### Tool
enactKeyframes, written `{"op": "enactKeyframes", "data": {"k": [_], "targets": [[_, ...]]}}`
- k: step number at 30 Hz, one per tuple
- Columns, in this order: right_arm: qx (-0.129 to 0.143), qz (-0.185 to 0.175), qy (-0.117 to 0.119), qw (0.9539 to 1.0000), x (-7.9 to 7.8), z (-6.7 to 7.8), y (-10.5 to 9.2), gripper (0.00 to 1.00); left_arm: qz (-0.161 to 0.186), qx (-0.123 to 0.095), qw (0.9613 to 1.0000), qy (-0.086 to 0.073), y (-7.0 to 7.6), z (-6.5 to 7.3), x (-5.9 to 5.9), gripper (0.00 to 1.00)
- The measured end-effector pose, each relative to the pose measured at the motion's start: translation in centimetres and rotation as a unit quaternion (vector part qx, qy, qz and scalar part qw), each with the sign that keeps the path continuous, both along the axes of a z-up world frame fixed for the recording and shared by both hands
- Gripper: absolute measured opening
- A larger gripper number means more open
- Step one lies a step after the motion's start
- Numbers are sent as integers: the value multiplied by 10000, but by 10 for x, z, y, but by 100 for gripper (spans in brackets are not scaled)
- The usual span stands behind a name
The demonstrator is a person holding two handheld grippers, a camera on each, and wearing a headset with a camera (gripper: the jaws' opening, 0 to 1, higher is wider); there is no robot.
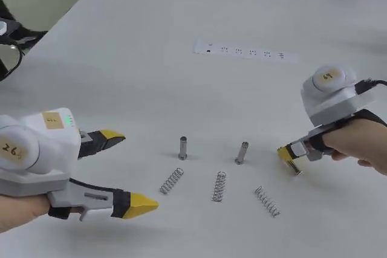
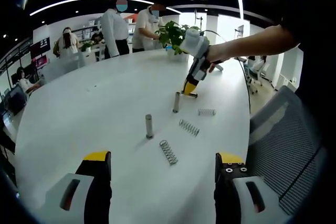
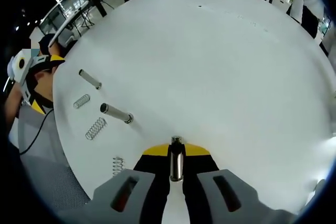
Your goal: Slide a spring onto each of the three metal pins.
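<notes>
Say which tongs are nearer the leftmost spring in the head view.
Left. The left tongs sit open just beside the spring; the right tongs, far across, grip a pin.

Open-plan office: mesh chair (image 2: 294,145), potted plant (image 2: 176,31).

The pin (image 1: 294,169) in the right gripper (image 1: 286,155) is mostly hidden between the clamped jaws; just its end shows. The hand (image 1: 363,143) holding that gripper is cut off by the right edge. Markings on the far strip (image 1: 245,51) are too small to read.
</notes>
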State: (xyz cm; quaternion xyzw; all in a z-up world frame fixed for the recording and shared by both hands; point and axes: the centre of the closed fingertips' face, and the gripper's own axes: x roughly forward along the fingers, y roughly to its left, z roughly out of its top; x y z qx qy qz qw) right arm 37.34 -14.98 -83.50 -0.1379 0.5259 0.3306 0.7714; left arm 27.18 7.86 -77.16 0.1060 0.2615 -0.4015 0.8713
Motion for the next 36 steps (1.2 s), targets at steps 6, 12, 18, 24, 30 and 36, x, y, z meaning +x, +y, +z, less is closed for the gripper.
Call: {"op": "enactKeyframes", "data": {"k": [6,12,18,24,30,36], "targets": [[87,45,-150,9998,-1,6,-1,5,-39,3,10000,-6,-3,0,0,77],[207,55,-319,9993,0,14,-3,5,-32,3,10000,-30,-4,2,1,77],[290,98,-537,9981,2,17,-4,5,-40,-12,10000,-42,-6,3,1,77],[391,117,-770,9962,6,22,-5,4,-21,-2,10000,-60,-4,4,2,77],[452,153,-944,9944,5,26,-5,4,-29,6,10000,-53,-5,3,1,77],[521,148,-1100,9924,4,28,-8,4,-43,9,10000,-40,-6,2,2,77]]}}
